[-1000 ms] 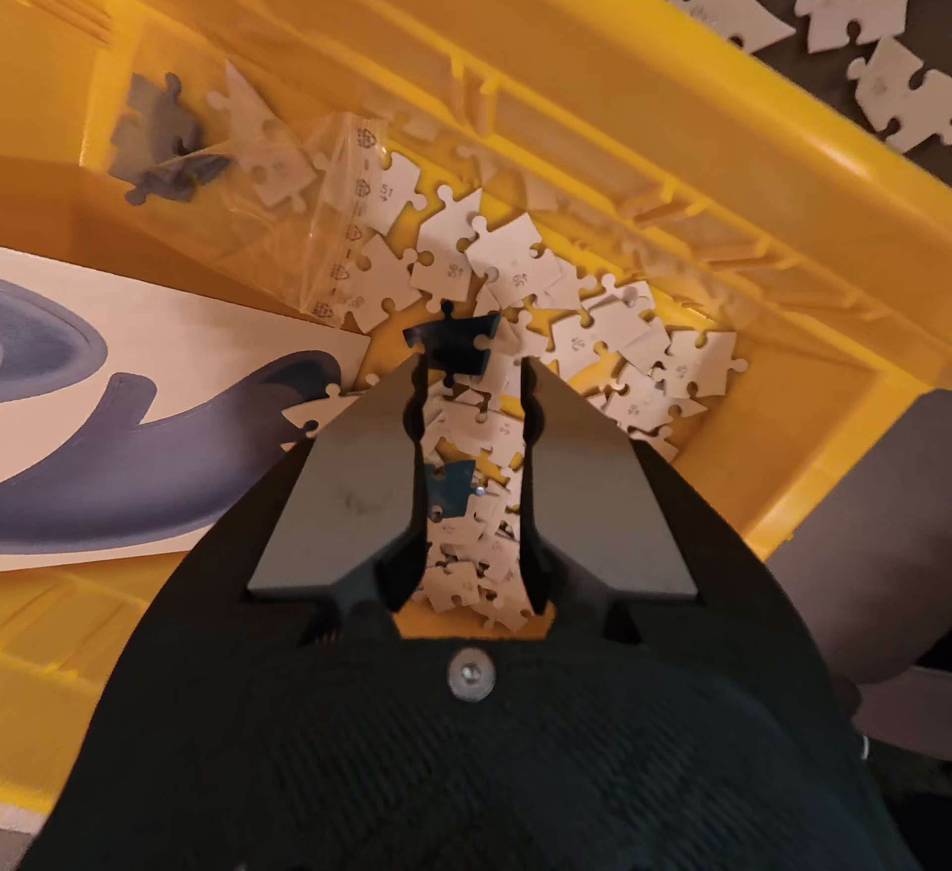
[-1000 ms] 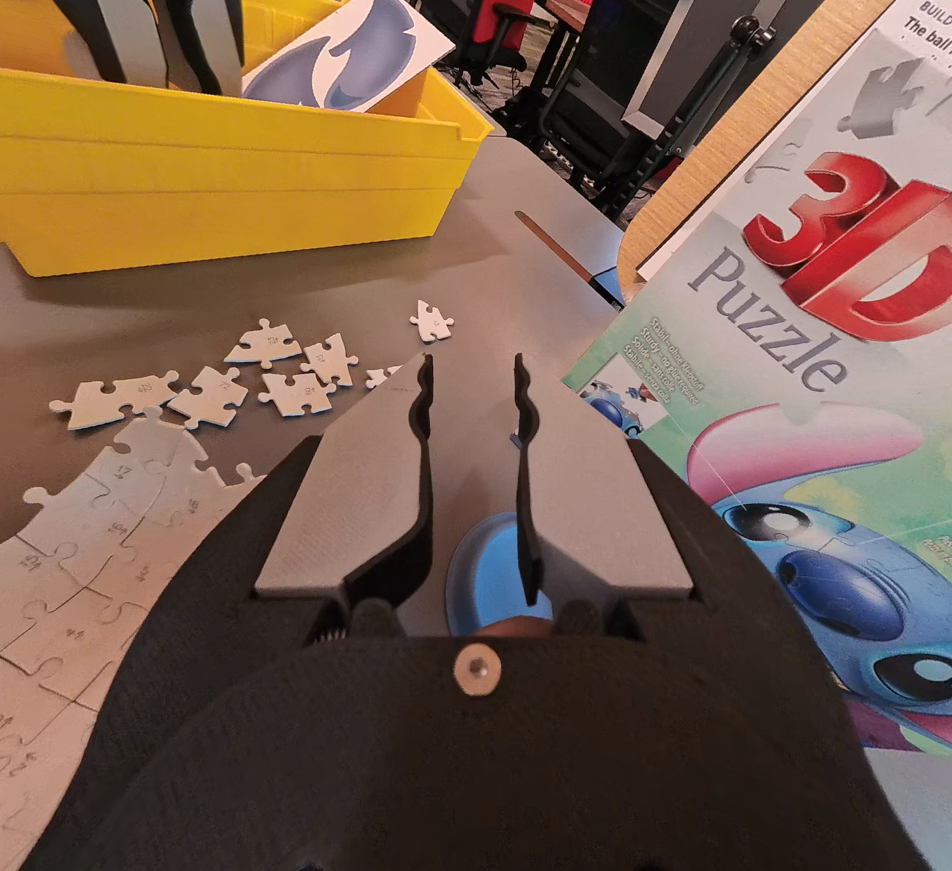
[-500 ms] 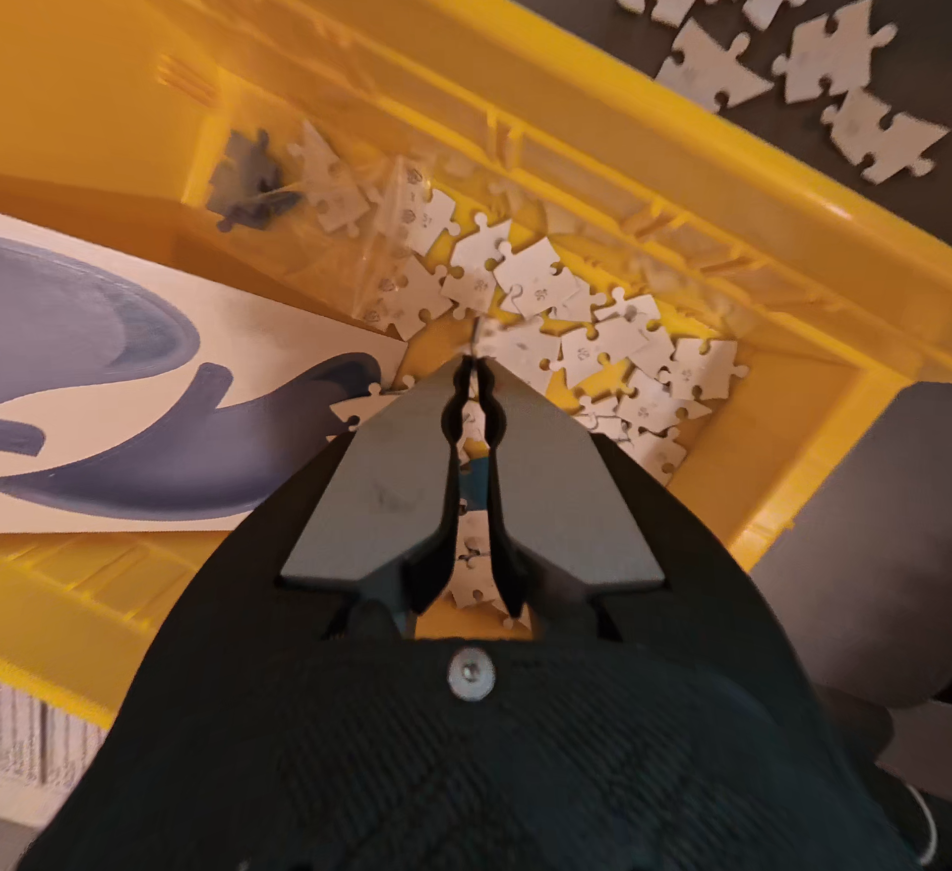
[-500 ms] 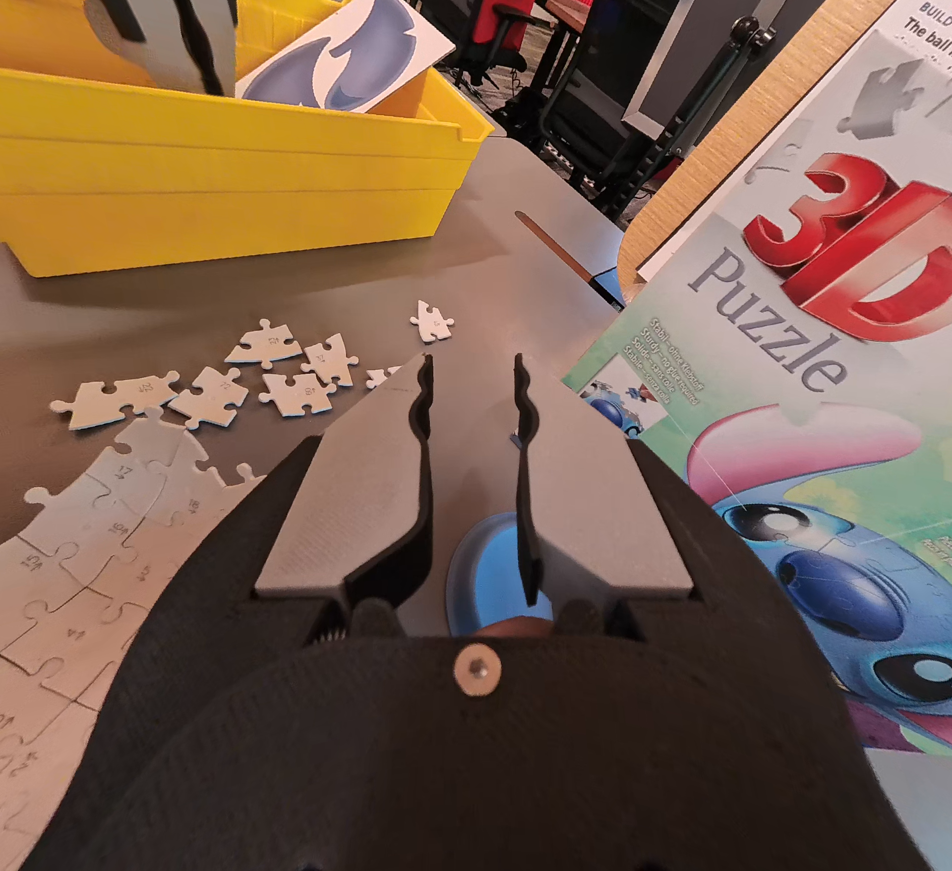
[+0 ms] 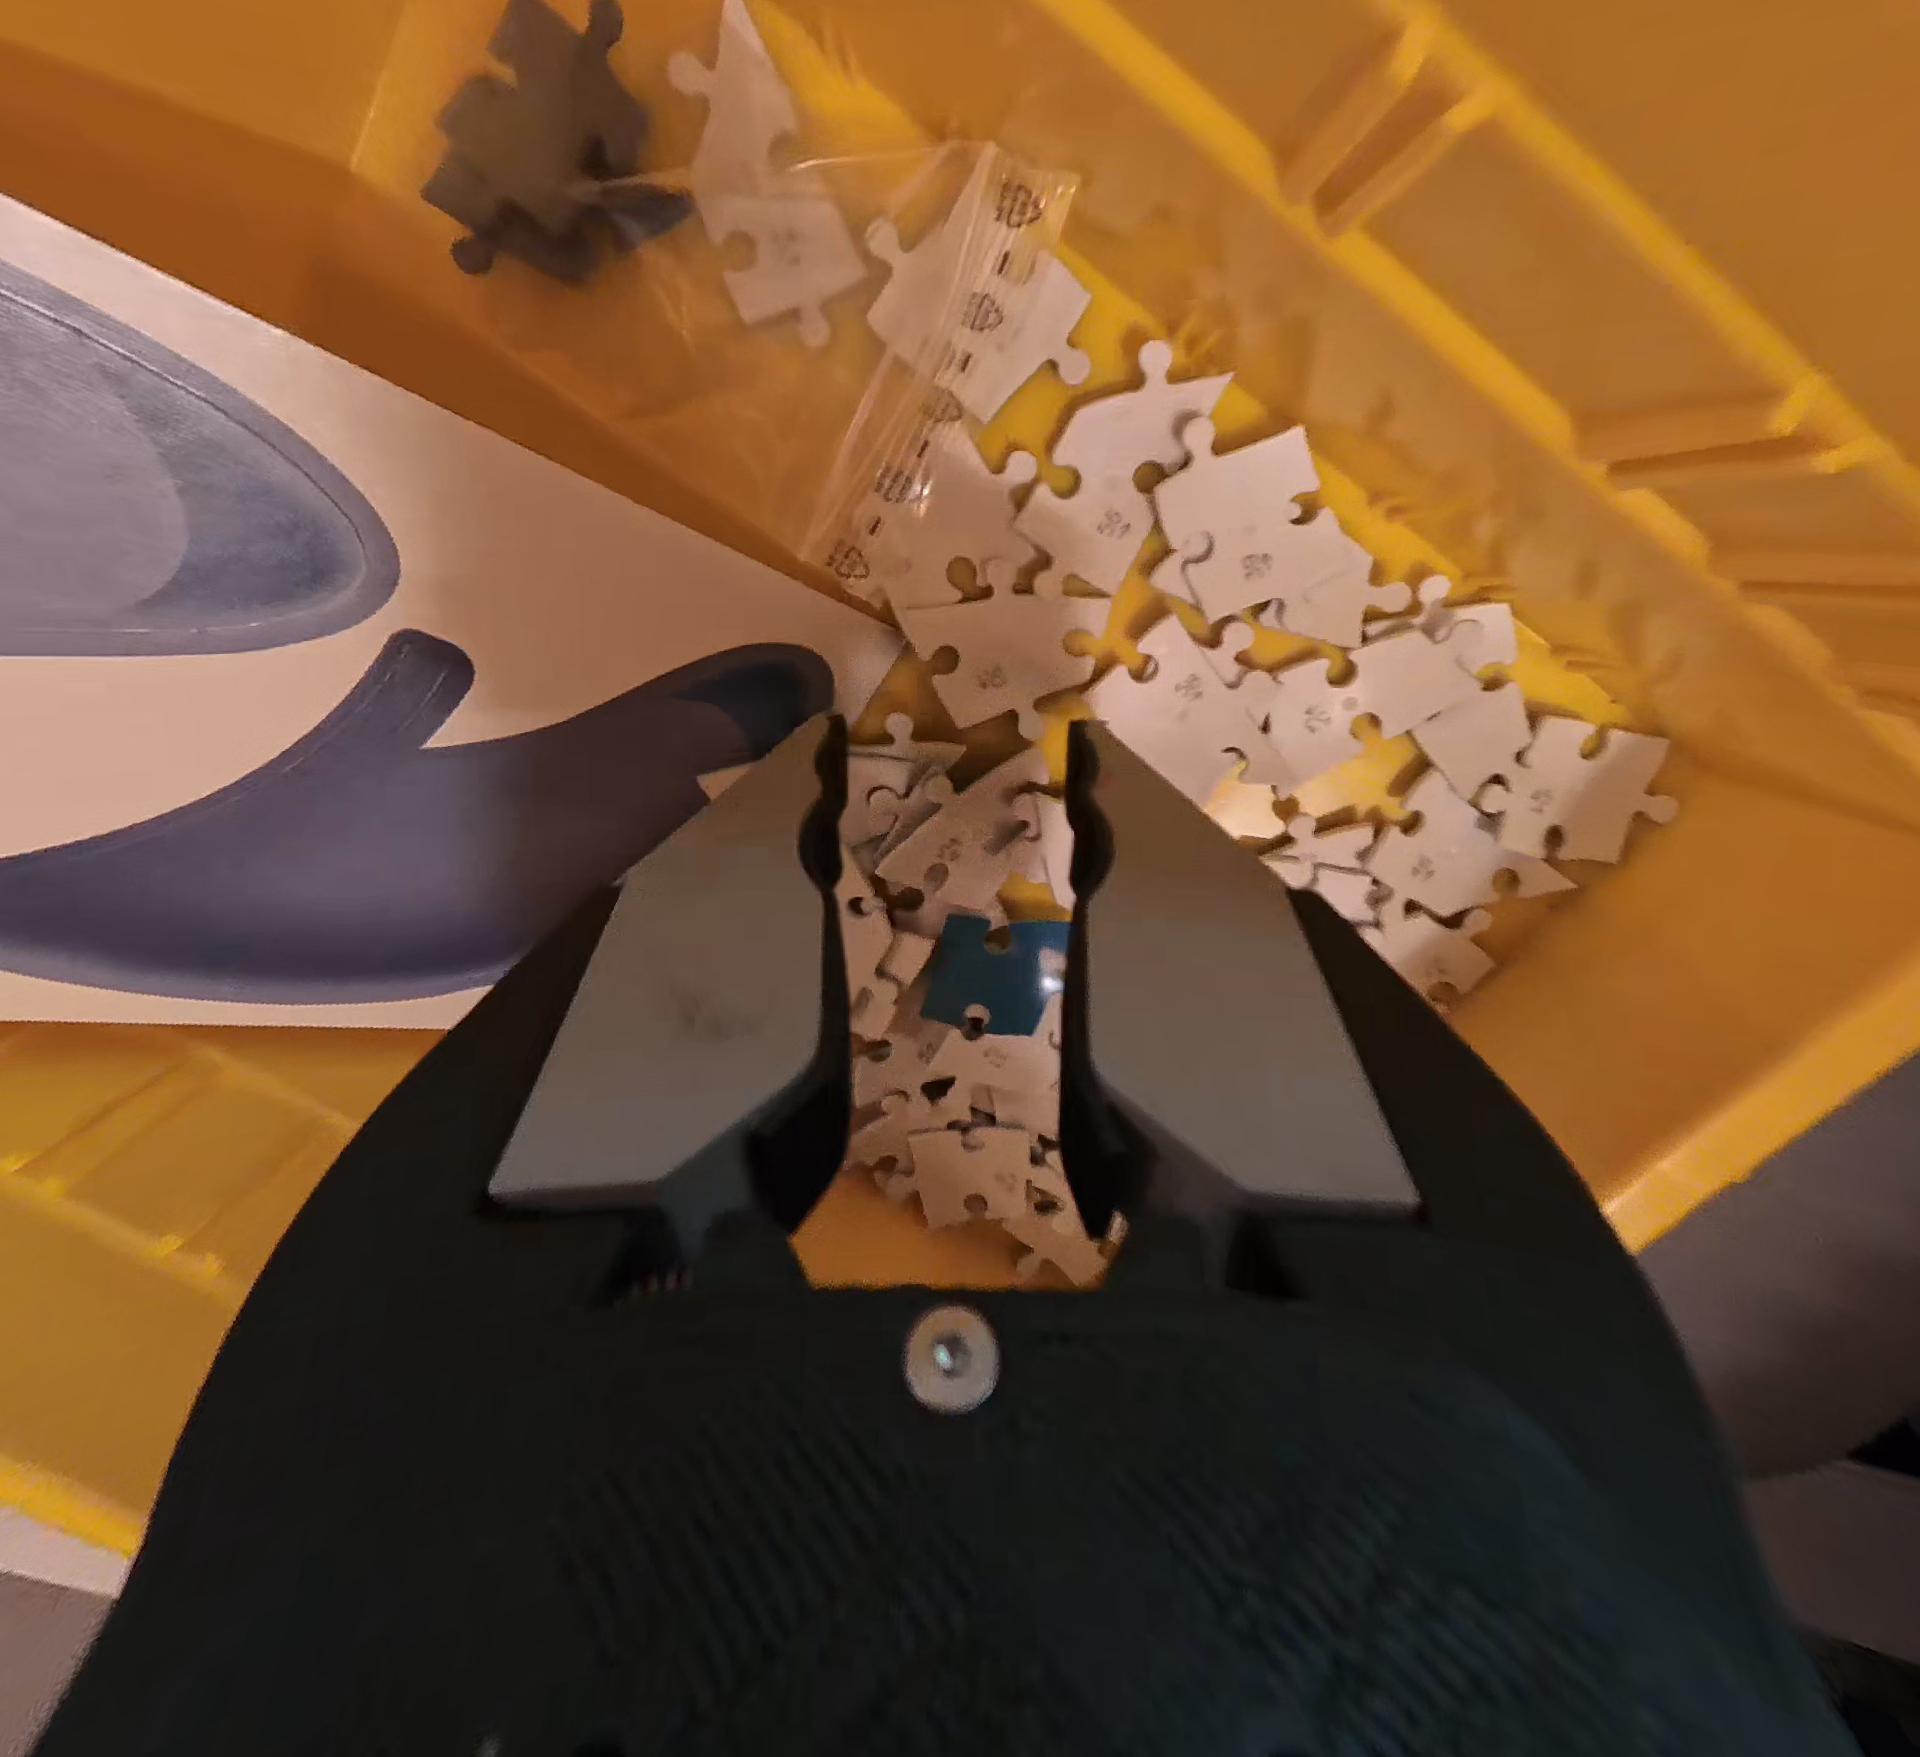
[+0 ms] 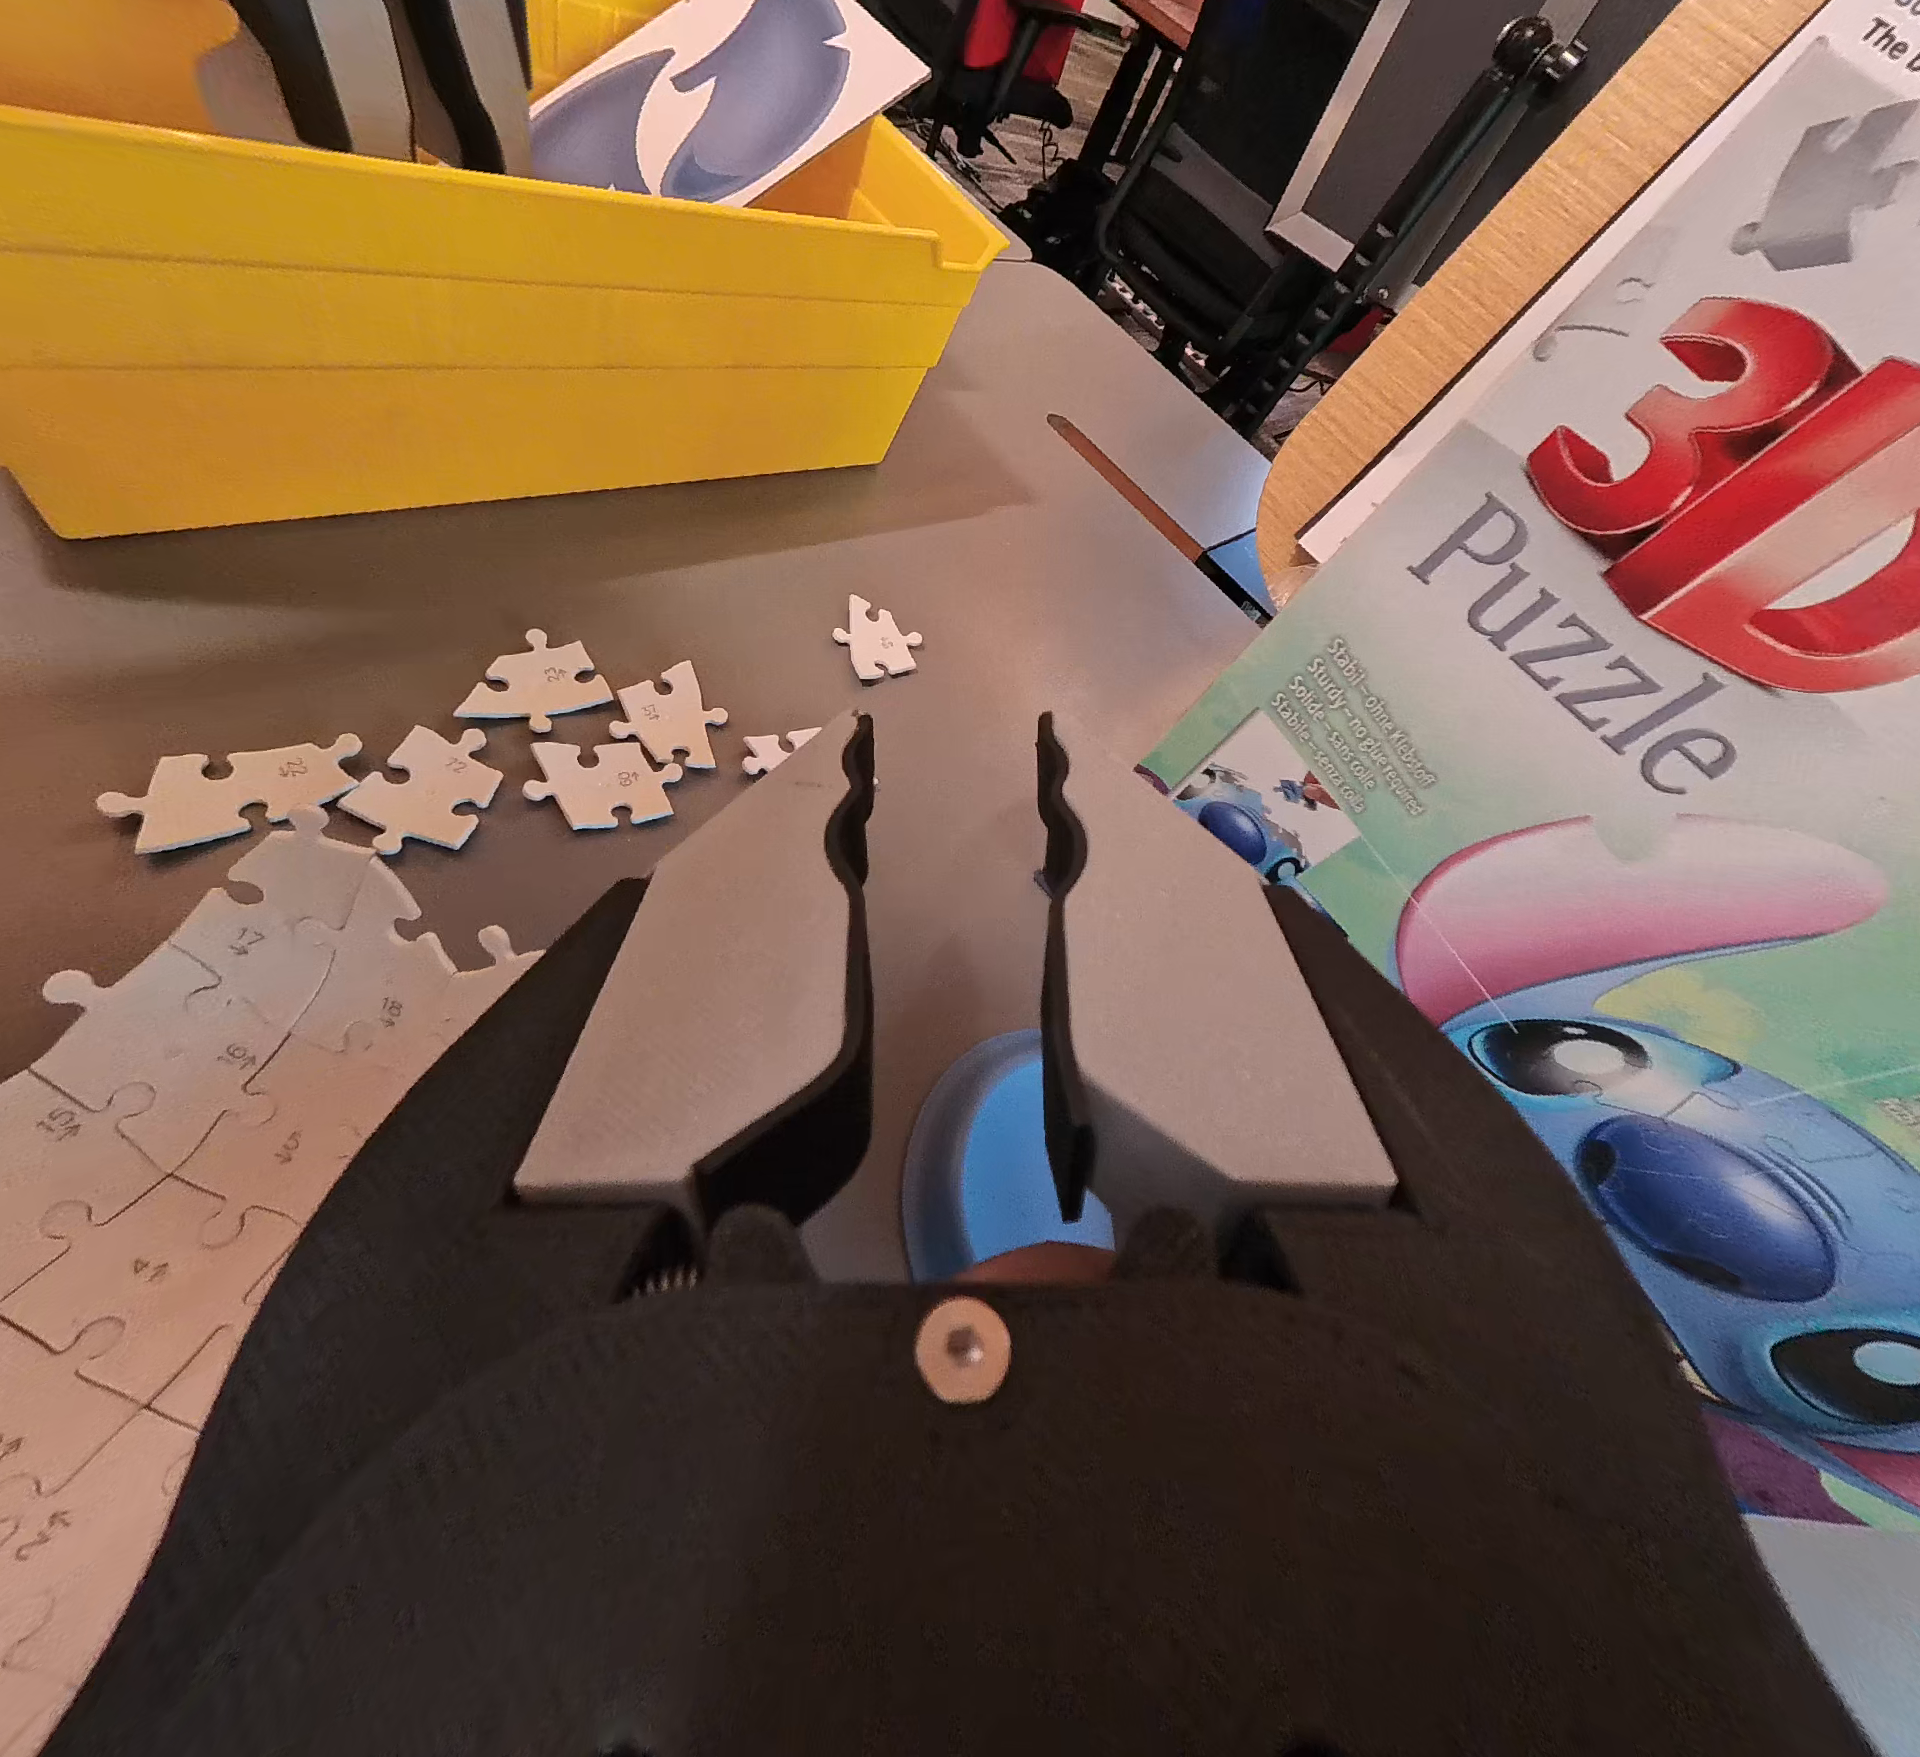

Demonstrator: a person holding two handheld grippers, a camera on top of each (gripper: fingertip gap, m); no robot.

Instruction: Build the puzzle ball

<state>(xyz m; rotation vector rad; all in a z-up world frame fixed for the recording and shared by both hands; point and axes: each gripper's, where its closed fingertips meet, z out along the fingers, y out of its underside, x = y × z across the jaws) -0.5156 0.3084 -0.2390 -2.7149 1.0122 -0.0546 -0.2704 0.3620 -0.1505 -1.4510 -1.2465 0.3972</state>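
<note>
Inside the yellow bin (image 5: 1455, 180), the left gripper (image 5: 951, 741) hangs with jaws spread and empty above a heap of loose puzzle pieces (image 5: 1247, 627). On the grey table (image 6: 1039, 512), the right gripper (image 6: 951, 736) is likewise spread and empty, beside the joined puzzle section (image 6: 187, 1084) and the puzzle box (image 6: 1558, 772)

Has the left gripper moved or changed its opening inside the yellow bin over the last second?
Yes. The left gripper has dropped deeper into the yellow bin, closer to the pile of puzzle pieces, and reopened after being nearly shut half a second ago.
</note>
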